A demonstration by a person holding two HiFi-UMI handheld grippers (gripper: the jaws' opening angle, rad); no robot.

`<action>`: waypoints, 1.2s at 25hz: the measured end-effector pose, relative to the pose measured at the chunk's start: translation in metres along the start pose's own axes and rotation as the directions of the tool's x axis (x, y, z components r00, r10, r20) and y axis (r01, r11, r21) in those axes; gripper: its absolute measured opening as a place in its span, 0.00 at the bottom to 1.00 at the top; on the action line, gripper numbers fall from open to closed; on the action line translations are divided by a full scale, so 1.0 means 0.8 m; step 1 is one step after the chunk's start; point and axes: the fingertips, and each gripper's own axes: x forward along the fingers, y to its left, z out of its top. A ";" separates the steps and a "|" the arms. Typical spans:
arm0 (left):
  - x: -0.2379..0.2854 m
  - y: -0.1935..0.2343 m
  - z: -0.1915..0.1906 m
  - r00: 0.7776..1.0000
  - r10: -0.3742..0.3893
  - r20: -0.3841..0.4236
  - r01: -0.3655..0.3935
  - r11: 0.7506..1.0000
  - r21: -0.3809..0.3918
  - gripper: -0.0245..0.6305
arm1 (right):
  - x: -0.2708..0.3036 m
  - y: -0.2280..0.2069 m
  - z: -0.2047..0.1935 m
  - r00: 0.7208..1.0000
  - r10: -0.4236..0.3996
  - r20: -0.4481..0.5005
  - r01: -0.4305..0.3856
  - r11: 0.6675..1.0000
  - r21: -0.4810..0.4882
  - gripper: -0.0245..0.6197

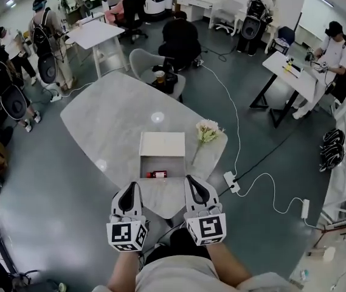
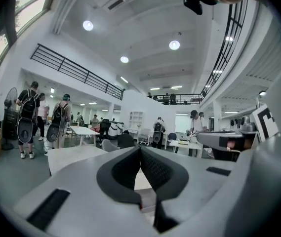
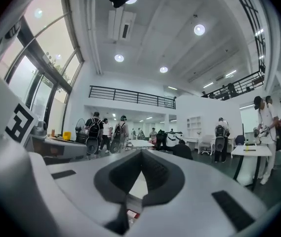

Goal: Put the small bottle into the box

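Observation:
An open white box (image 1: 143, 163) stands on the pale oval table (image 1: 106, 120), its lid (image 1: 162, 143) laid back on the far side. The small red bottle (image 1: 157, 174) lies on its side inside the box, near the front wall. My left gripper (image 1: 130, 190) and right gripper (image 1: 194, 184) hover side by side over the table's near edge, just short of the box. Both are shut with nothing between the jaws. In the left gripper view the left gripper's (image 2: 140, 149) tips meet. The right gripper (image 3: 141, 154) looks the same in its own view.
A bunch of pale flowers (image 1: 207, 131) lies on the table right of the box. A grey chair (image 1: 151, 66) stands at the far end. A power strip (image 1: 231, 182) and white cable lie on the floor to the right. People stand round other tables.

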 end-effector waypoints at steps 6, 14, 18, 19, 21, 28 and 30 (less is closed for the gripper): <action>-0.021 -0.026 0.042 0.997 -0.048 0.067 0.047 0.999 0.016 0.07 | -0.035 0.003 0.043 0.998 -0.033 0.055 0.034 0.999 -0.034 0.08; -0.001 -0.033 0.067 0.992 -0.040 0.119 0.037 0.999 0.030 0.07 | -0.029 -0.022 0.075 0.994 -0.027 0.108 0.034 0.997 -0.064 0.08; 0.003 -0.046 0.069 0.991 -0.045 0.127 0.040 0.999 0.035 0.07 | -0.032 -0.033 0.075 0.992 -0.027 0.122 0.036 0.997 -0.068 0.08; 0.005 -0.048 0.070 0.990 -0.048 0.130 0.044 0.998 0.039 0.07 | -0.031 -0.036 0.074 0.992 -0.031 0.124 0.040 0.997 -0.072 0.08; 0.012 -0.048 0.074 0.989 -0.054 0.136 0.048 0.998 0.042 0.07 | -0.024 -0.038 0.076 0.992 -0.031 0.125 0.041 0.996 -0.075 0.08; 0.024 -0.046 0.078 0.988 -0.069 0.136 0.063 0.997 0.045 0.07 | -0.011 -0.036 0.083 0.990 -0.027 0.136 0.037 0.997 -0.073 0.08; 0.026 -0.047 0.079 0.988 -0.071 0.136 0.065 0.997 0.047 0.07 | -0.009 -0.036 0.084 0.991 -0.022 0.135 0.033 0.997 -0.075 0.08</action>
